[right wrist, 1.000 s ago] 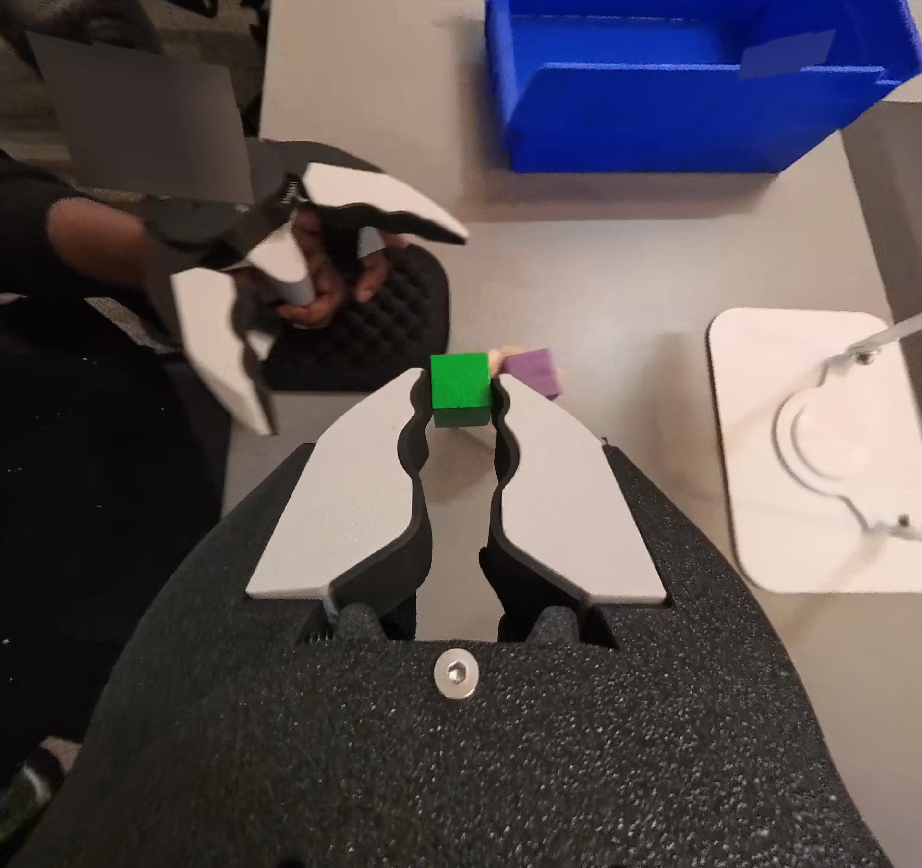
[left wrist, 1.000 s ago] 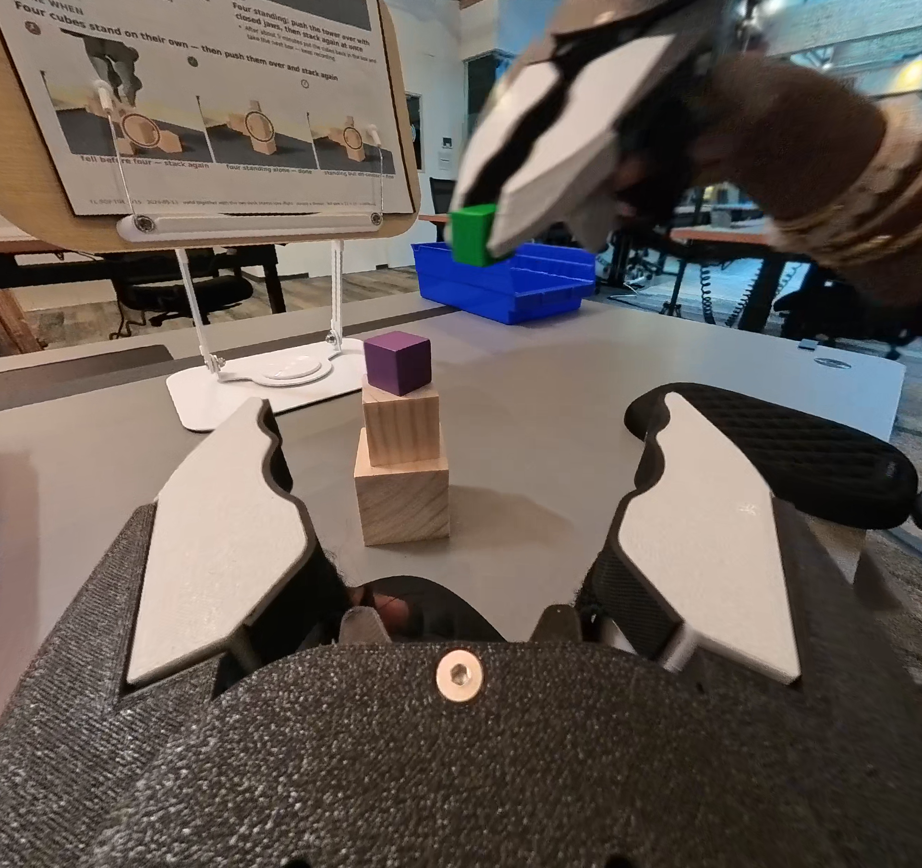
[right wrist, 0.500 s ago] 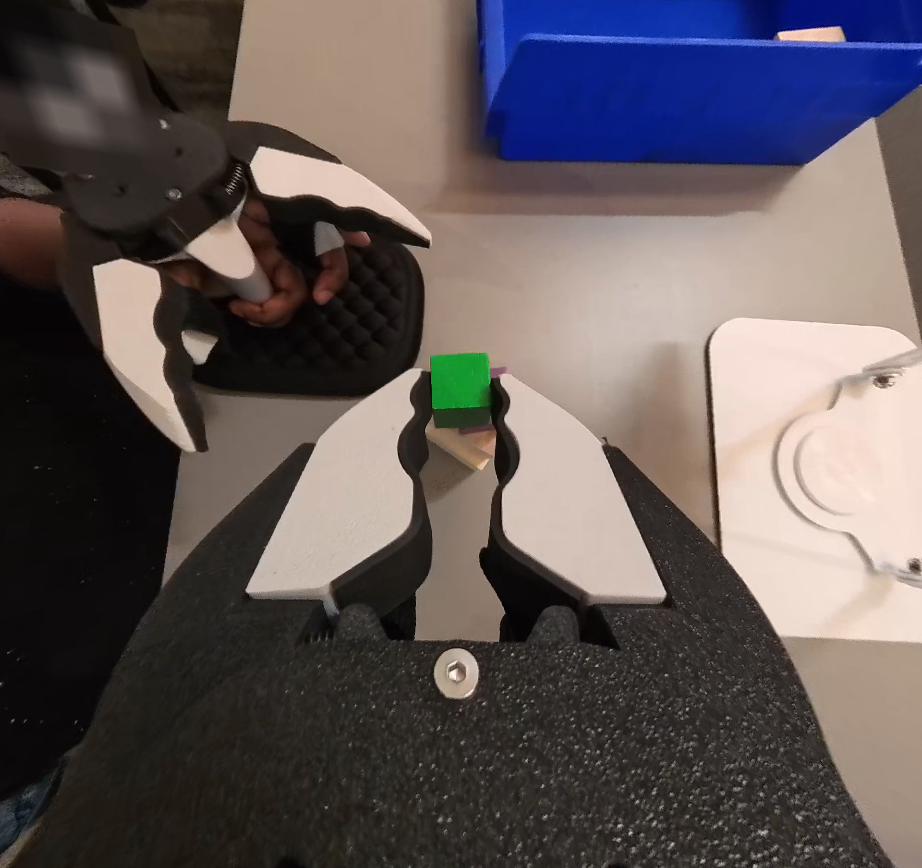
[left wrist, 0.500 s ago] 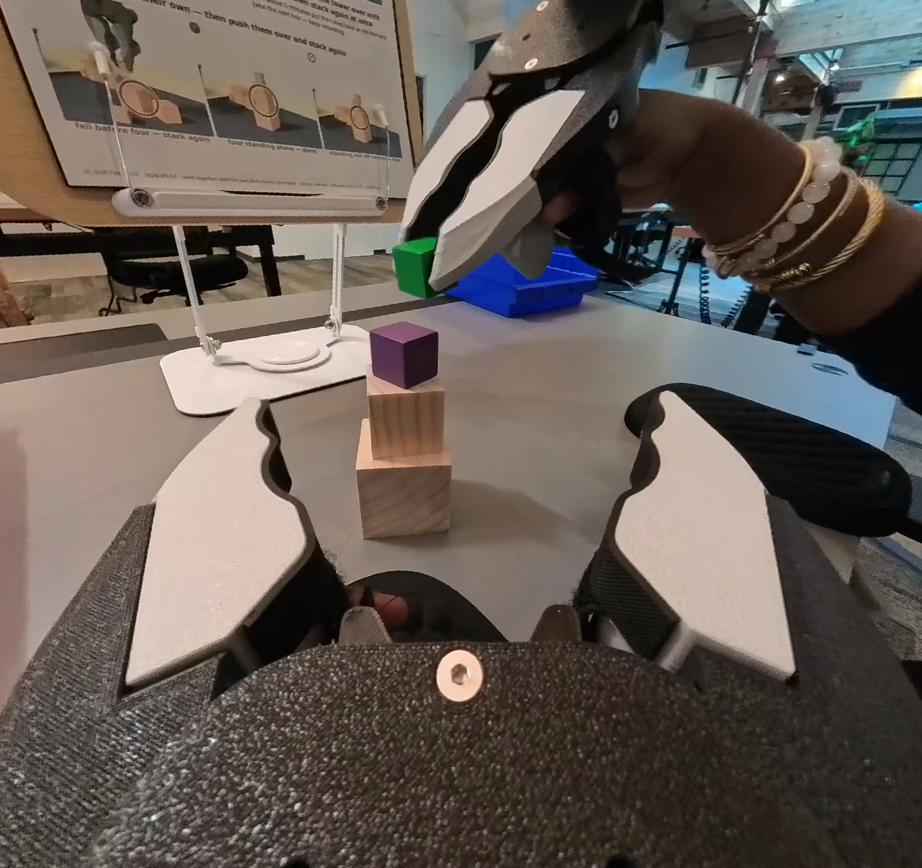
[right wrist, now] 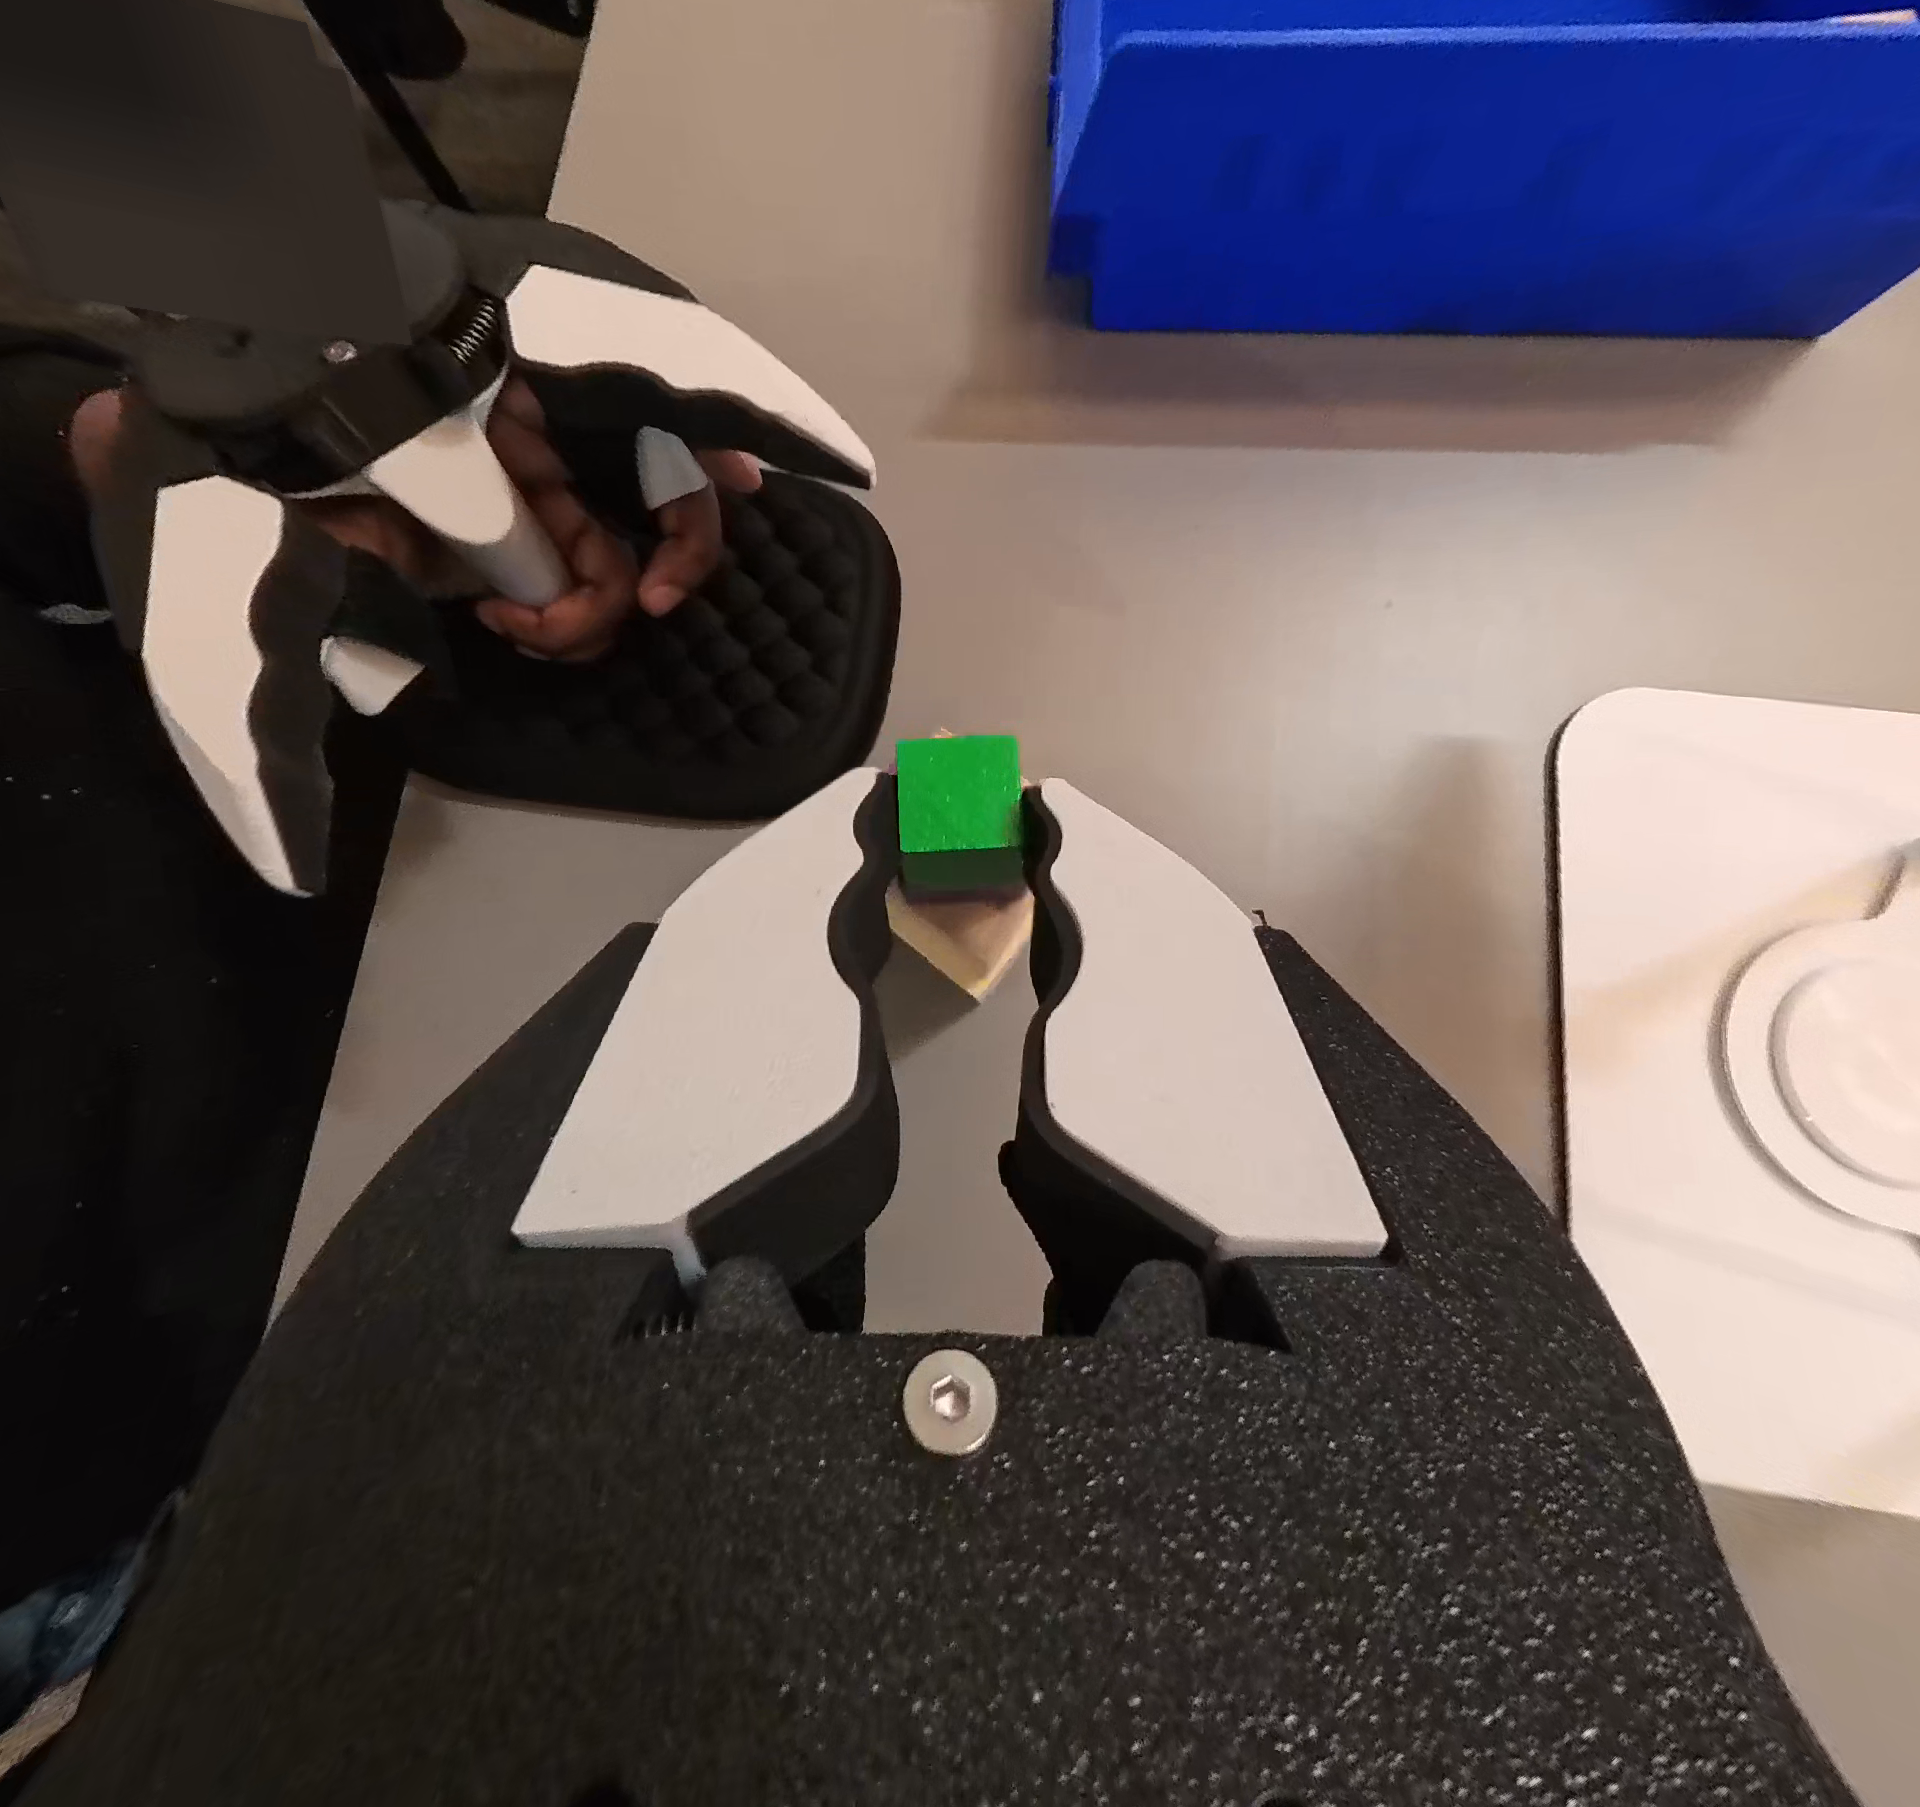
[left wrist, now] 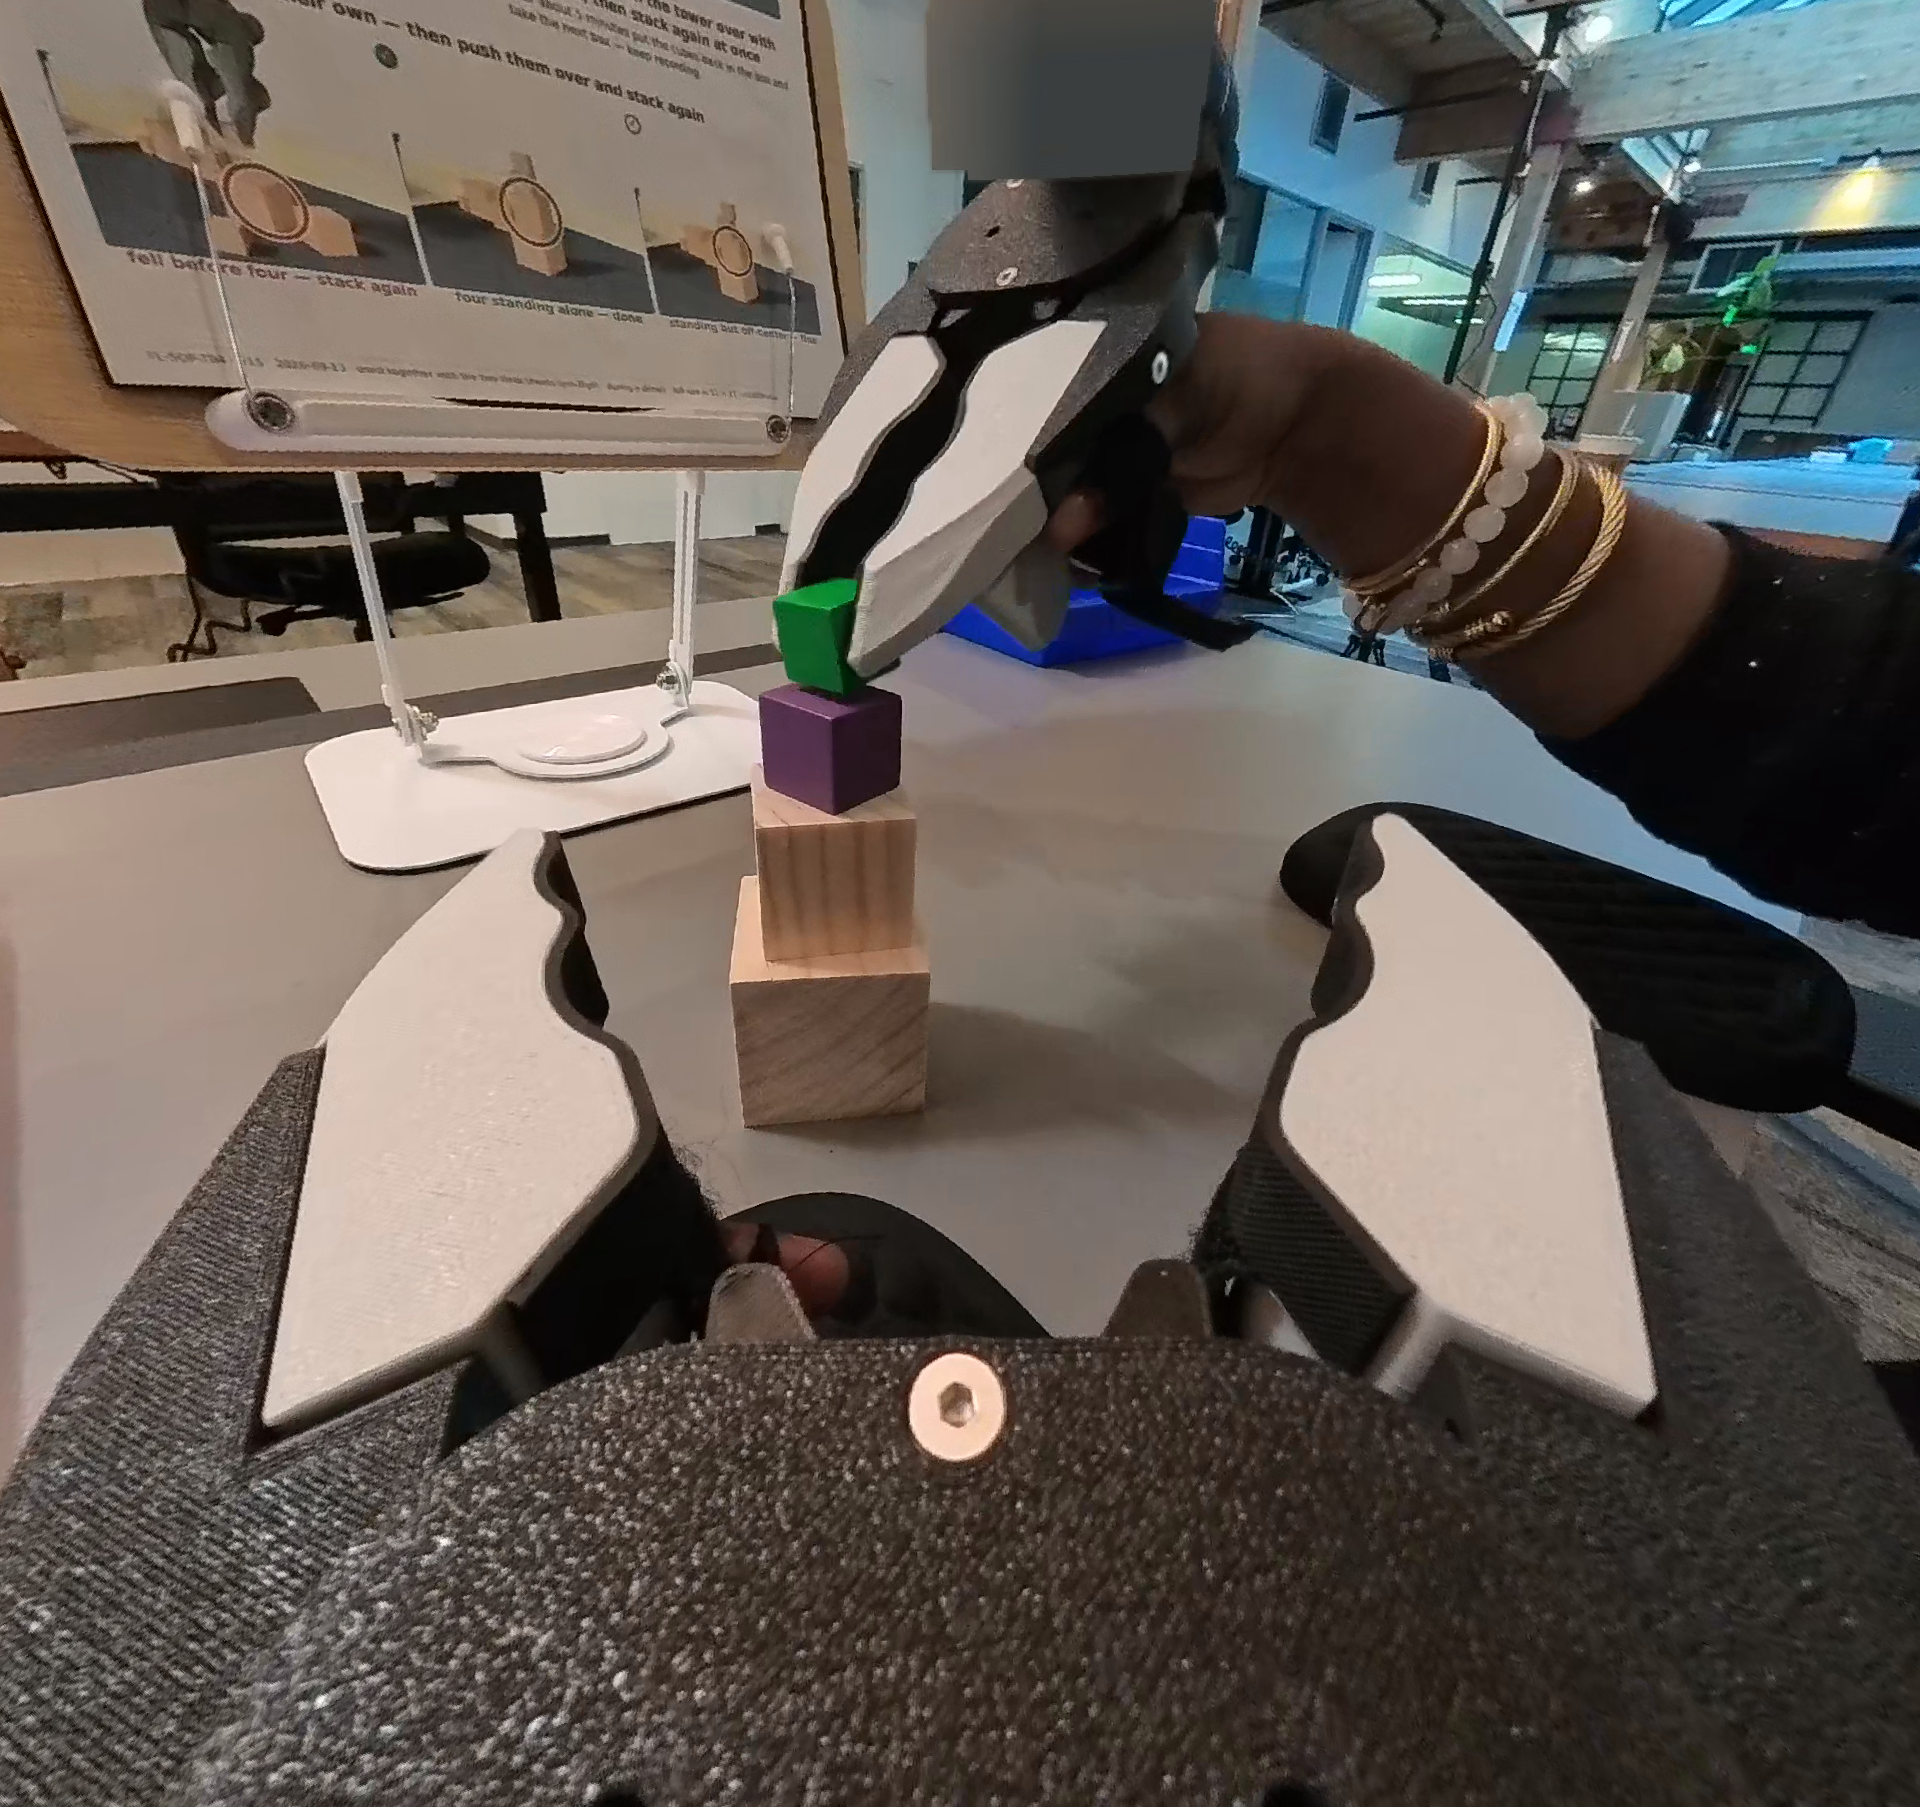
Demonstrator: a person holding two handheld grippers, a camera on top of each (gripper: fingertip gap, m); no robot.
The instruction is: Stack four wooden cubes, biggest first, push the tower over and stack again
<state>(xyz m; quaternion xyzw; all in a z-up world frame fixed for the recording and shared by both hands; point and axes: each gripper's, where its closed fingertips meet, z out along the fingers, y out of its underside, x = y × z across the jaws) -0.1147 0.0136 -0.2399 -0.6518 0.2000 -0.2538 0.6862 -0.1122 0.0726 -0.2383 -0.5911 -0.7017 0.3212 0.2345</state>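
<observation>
A stack stands on the grey table [left wrist: 1143, 822]: a large wooden cube [left wrist: 829, 1014] at the bottom, a smaller wooden cube [left wrist: 834, 869] on it, and a purple cube [left wrist: 829, 747] on top. My right gripper [right wrist: 958, 801] is shut on a small green cube [right wrist: 956, 793] and holds it right on top of the purple cube; it also shows in the left wrist view [left wrist: 831, 635] with the green cube [left wrist: 816, 635] tilted. My left gripper [left wrist: 935, 926] is wide open and empty, near the stack, with the stack ahead between its fingers.
A blue bin [right wrist: 1475, 126] stands at the far side of the table. A white stand base [right wrist: 1745, 1082] with an instruction board [left wrist: 416, 126] is beside the stack. A black padded mat [right wrist: 707, 656] lies under the left hand. The tips of one gripper are about 8 cm away from the tips of the other.
My right gripper has carried the green cube down and over, from above and behind the stack to the top of the purple cube. The left gripper stayed open and nearly still.
</observation>
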